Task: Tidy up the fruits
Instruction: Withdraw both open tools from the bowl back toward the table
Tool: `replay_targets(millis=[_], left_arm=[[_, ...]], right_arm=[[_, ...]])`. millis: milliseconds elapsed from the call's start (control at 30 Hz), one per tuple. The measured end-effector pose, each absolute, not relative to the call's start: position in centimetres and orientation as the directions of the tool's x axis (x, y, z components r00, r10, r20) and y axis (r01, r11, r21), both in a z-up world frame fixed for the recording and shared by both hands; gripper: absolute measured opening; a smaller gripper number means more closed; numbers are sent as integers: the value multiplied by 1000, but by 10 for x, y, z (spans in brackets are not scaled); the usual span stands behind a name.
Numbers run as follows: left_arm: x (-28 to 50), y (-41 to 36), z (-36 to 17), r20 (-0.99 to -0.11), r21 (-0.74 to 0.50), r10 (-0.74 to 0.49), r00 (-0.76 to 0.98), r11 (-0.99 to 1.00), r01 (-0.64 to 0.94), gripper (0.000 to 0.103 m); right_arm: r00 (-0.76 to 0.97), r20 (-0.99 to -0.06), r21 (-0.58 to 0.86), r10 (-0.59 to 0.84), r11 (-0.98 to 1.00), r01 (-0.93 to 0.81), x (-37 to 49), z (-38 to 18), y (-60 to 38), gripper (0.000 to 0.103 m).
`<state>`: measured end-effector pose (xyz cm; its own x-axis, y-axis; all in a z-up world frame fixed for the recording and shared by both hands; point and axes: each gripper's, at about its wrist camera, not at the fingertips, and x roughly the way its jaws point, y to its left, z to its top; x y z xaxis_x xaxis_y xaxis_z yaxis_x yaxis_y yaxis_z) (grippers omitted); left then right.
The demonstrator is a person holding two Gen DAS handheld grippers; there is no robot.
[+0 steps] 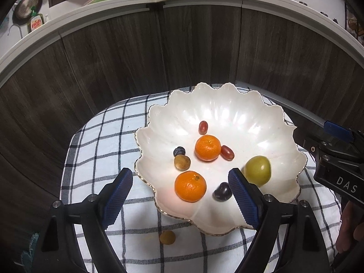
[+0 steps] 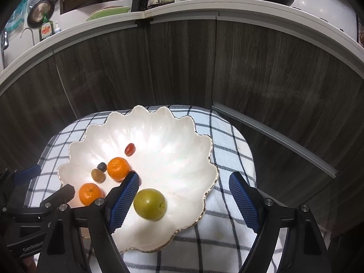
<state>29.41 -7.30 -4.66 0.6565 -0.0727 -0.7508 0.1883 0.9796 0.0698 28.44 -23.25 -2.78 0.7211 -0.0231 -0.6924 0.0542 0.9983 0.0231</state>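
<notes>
One fruit remained outside the white scalloped bowl: a small brownish-yellow fruit lying on the checked cloth, just off the bowl's rim at about 6 o'clock in the left wrist view. The left gripper stood wide open with nothing between its pads; the stray fruit lay below and slightly behind that opening, toward 6 o'clock from the fingertips, between the two finger arms. It looked nearly round, so no long axis could be judged. The right gripper was also wide open and held nothing; its left pad hung over the bowl beside the green fruit, which sat inside the bowl near the 5 o'clock rim. Also in the bowl were two oranges, two reddish grapes, two dark grapes and another brownish fruit. The stray fruit did not show in the right wrist view. In this inspector's judgement the left hand was the nearer one, and the coming move would require drawing it back toward 6 o'clock and lowering it so the pads straddle the fruit.
</notes>
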Motion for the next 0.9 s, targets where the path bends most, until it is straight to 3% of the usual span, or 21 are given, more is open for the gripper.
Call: replay_targets(millis=[900], left_arm=[[265,-42,-40,-729,87,-110,675,964,251,86]], right_arm=[[725,-684,37,-86,988,152,234,-24,-202,82]])
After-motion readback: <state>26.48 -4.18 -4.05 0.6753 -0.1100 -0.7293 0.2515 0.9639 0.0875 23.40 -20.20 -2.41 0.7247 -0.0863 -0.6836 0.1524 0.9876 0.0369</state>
